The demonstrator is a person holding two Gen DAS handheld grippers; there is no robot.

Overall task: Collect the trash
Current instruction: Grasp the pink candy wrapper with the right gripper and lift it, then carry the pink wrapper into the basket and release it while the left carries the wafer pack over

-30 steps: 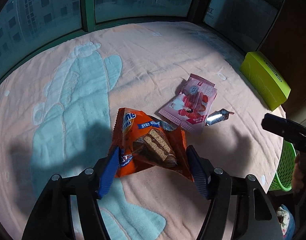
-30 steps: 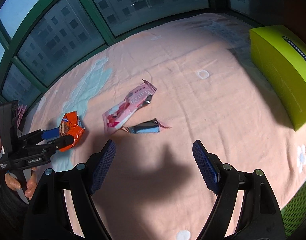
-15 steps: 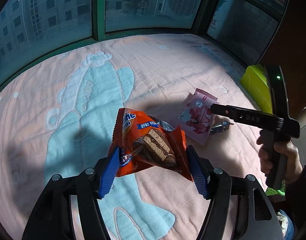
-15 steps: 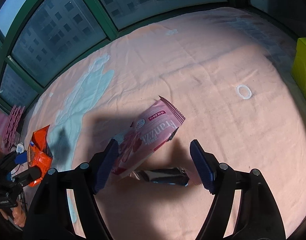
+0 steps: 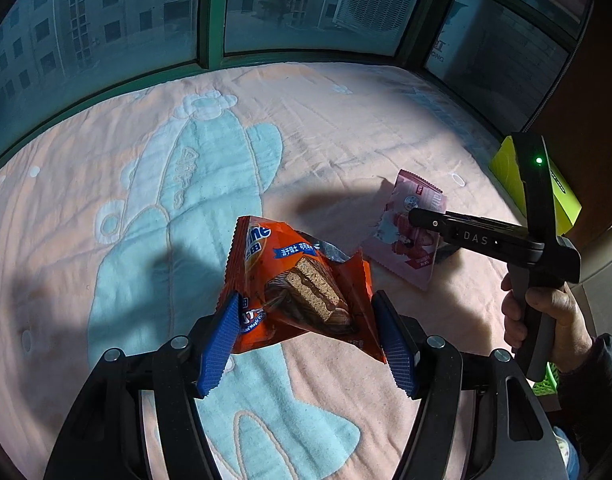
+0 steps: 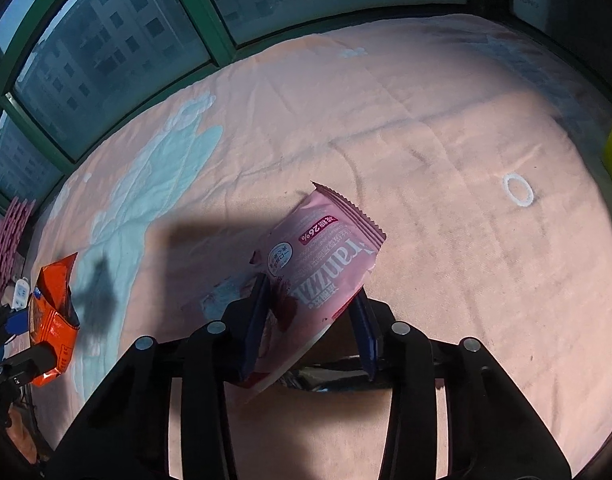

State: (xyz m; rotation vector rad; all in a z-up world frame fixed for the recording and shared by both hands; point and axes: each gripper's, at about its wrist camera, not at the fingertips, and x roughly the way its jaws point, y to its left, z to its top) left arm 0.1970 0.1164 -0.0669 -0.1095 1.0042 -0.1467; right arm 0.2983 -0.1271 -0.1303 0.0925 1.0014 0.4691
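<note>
Now the pink wrapper (image 6: 326, 268) sits between my right gripper's (image 6: 312, 320) pads, which have just been closing on it; they pinch its near end, and the far end sticks up ahead of the fingers over the blanket (image 6: 446, 128). Just under and behind the fingers lies a small silver wrapper (image 6: 326, 380), partly hidden, which I have not caught. My left gripper (image 5: 310, 344), off to the left of the right one, stands about half open yet clamped on the orange wrapper (image 5: 298, 284), which it holds clear of the blanket.

To do this step well, I judge I should lift the pink wrapper straight up and slowly, because the film is slippery and the hold is near one edge. I should keep the pinch firm and avoid twisting, so it does not slide out. Beyond the right gripper's right side is a yellow box (image 5: 562, 196); a green basket (image 5: 546, 380) shows low beside my right hand (image 5: 542, 316), likely where the trash goes.
</note>
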